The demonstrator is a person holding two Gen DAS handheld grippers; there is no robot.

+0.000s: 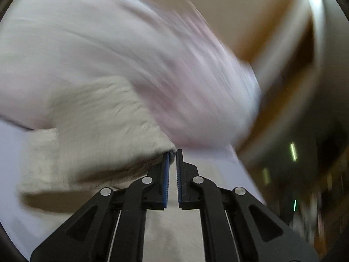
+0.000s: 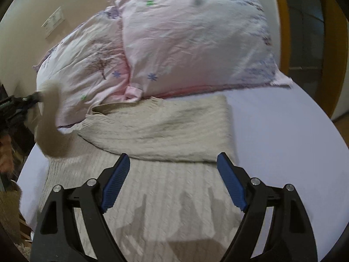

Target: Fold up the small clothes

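A cream cable-knit sweater (image 2: 161, 152) lies on the lavender bed sheet (image 2: 294, 142), its right half folded over the body. My right gripper (image 2: 173, 163) is open and empty, just above the sweater's middle. My left gripper (image 1: 172, 154) is shut on the sweater's sleeve (image 1: 91, 131) and holds it lifted; that view is motion-blurred. In the right wrist view the left gripper (image 2: 36, 97) shows at the far left with the raised sleeve (image 2: 51, 120) hanging from it.
Two pink floral pillows (image 2: 192, 35) lie at the head of the bed, just behind the sweater; they also fill the left wrist view (image 1: 130, 54). A beige wall (image 2: 32, 32) is behind. A wooden door frame (image 2: 283, 21) stands at right.
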